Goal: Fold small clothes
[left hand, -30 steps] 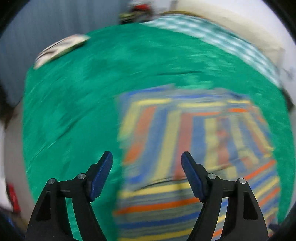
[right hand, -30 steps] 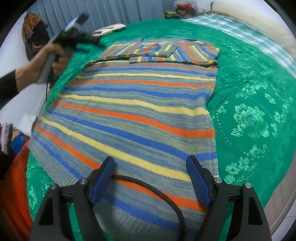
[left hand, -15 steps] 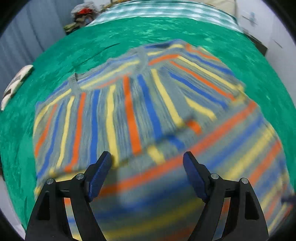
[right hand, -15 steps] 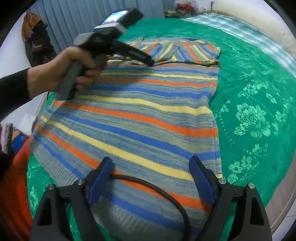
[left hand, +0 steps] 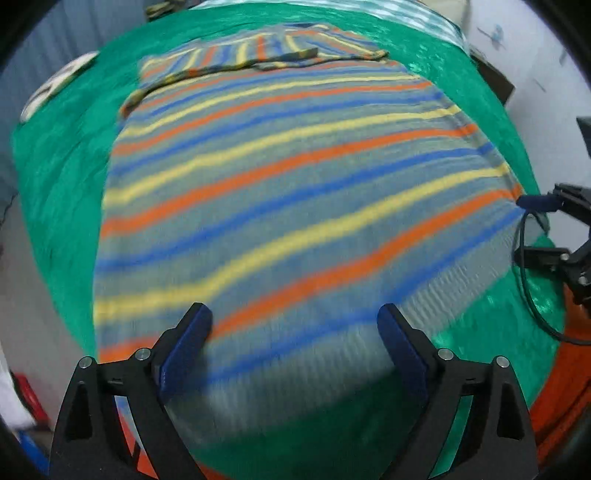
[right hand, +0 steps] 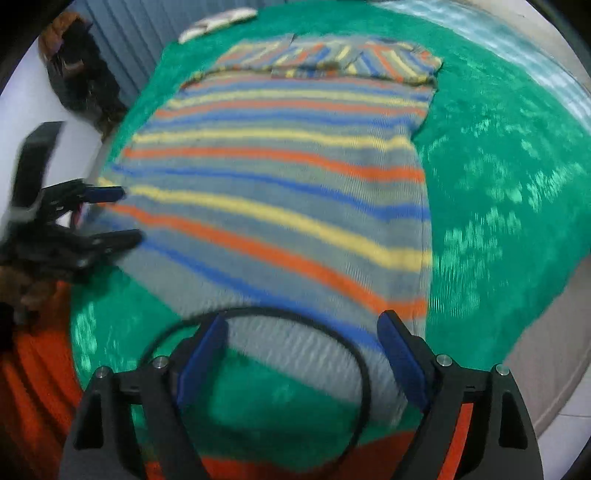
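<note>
A striped sweater (left hand: pixel 280 192) in grey, blue, yellow and orange lies flat on the green bedcover (left hand: pixel 62 173), with its sleeves folded across the far end (left hand: pixel 258 51). My left gripper (left hand: pixel 295 343) hovers over the near left part of the hem; its jaws are opening with nothing gripped. The right gripper (right hand: pixel 303 350) stands open above the near right hem of the sweater (right hand: pixel 280 206), and a black cable (right hand: pixel 354 354) loops between its fingers. Each gripper shows in the other's view: the right gripper (left hand: pixel 546 229) at the right edge, the left gripper (right hand: pixel 107 214) at the left.
A white patterned item (right hand: pixel 218 22) lies at the bed's far left corner. A checked cloth (left hand: pixel 424 14) covers the far end. A dark heap (right hand: pixel 81 74) sits by the wall. The person's orange garment (right hand: pixel 33 387) is close below. The bed's edge (right hand: pixel 546 332) drops off at the right.
The left gripper has swung from the folded sleeves at the far end back to the near hem and spread wider. The right gripper has shifted slightly toward the hem's edge.
</note>
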{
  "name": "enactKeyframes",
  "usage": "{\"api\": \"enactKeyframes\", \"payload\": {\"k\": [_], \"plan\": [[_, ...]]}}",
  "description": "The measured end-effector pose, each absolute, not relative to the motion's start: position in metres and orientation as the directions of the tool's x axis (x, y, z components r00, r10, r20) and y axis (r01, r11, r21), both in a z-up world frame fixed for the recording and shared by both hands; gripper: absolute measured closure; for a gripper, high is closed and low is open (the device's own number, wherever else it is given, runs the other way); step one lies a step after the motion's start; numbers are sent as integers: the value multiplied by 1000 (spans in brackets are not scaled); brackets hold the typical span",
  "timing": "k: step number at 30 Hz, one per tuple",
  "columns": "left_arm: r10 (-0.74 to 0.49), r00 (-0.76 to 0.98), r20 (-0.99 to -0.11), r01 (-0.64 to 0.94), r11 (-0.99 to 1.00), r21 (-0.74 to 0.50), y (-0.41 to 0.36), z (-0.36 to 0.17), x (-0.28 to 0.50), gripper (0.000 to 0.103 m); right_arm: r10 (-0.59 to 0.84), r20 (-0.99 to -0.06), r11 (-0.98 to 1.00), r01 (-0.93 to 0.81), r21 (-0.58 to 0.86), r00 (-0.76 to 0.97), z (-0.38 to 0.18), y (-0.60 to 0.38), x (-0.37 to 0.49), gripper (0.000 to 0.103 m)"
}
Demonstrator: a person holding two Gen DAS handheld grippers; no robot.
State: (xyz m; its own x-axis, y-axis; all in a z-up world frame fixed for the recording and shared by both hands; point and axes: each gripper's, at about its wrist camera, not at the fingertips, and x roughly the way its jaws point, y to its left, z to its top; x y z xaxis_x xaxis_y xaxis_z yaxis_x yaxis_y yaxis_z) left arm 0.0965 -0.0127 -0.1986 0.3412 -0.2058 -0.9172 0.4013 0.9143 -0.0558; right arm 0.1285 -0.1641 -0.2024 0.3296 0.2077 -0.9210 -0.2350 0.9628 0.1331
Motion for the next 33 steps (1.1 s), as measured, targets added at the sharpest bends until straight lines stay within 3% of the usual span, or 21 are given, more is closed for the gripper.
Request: {"api": "enactKeyframes", "payload": {"k": [12,18,21,27,33], "plan": [[-193,365,-911,343,937,-62,-9,-201,90,6,122,-945,977,-203,61,303,-209,-145,132,12],[-214,408,-888,282,954,-100,12,-173,92,7,107,-907,978,-205,24,408,-165,-156,112,19],[-200,480,-854,240,966,-92,34,-142,89,7,7,-838,973,-196,-120,546,-123,-170,90,17],[-179,655,-734,139,983,-116,82,-57,87,7,-278,-561,851,-70,-520,779,-48,-186,60,9],[-141,796,-589,101,990,-101,111,34,76,6,-321,-363,802,48,-595,875,31,-201,54,9]]}}
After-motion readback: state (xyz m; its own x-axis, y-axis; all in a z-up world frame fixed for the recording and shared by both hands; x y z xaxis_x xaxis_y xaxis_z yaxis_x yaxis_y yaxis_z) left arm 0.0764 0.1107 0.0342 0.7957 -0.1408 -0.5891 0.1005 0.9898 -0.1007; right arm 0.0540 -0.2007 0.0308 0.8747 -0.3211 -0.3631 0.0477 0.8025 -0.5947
